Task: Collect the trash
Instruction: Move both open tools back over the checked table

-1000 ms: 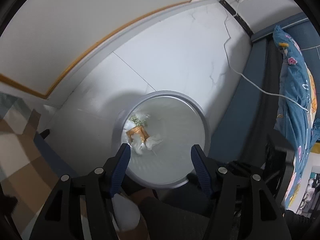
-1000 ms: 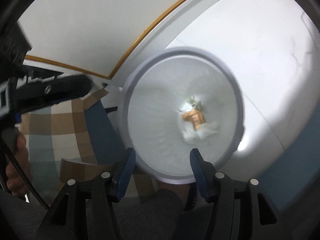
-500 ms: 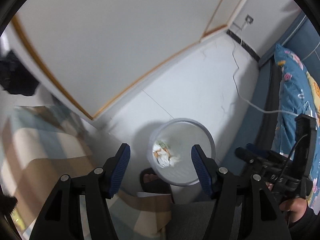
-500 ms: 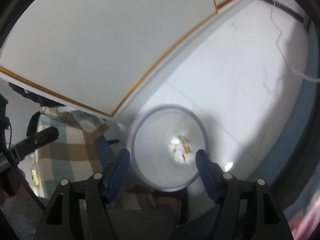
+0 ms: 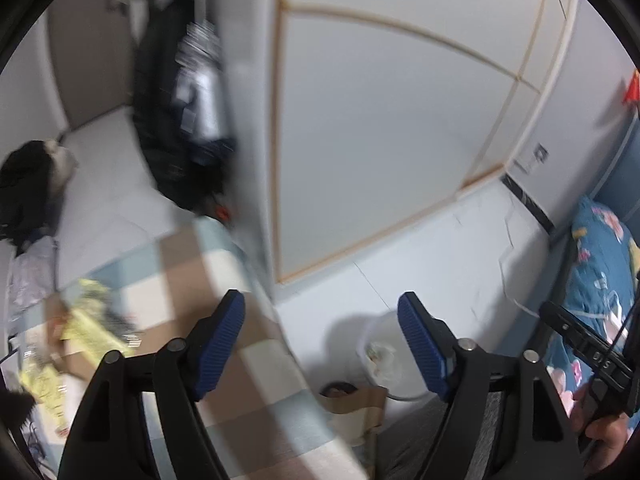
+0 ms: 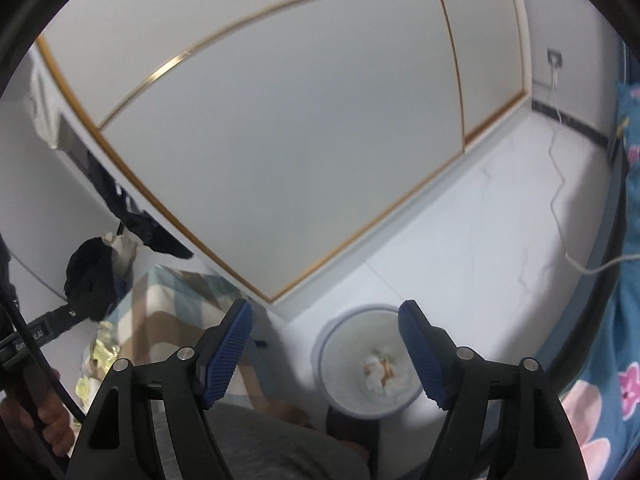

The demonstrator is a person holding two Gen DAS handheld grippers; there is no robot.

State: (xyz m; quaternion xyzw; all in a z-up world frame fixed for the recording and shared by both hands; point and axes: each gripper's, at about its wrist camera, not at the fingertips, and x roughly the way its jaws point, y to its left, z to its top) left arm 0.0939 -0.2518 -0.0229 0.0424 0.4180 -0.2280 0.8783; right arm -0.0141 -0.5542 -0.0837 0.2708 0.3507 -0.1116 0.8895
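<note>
A round white trash bin (image 6: 370, 364) stands on the white floor far below, with crumpled white and orange trash (image 6: 378, 368) at its bottom. The left wrist view shows the same bin (image 5: 380, 354), partly behind a finger. My left gripper (image 5: 320, 338) has nothing between its blue pads, and its jaws are opening. My right gripper (image 6: 325, 346) is also empty, its jaws opening, high above the bin. Yellow wrappers (image 5: 94, 316) lie on the checked tablecloth (image 5: 180, 280) at the left, blurred.
A white wardrobe with gold trim (image 6: 280, 140) fills the background. A blue floral bed cover (image 5: 600, 280) lies along the right, with a white cable (image 6: 560, 200) across the floor. Dark clothes (image 5: 176, 100) hang at the left. The person's grey-clad leg (image 6: 272, 440) is below.
Both grippers rose and tilted up away from the bin, which shrank in view. Both jaws widened. The left view swung left onto the checked table.
</note>
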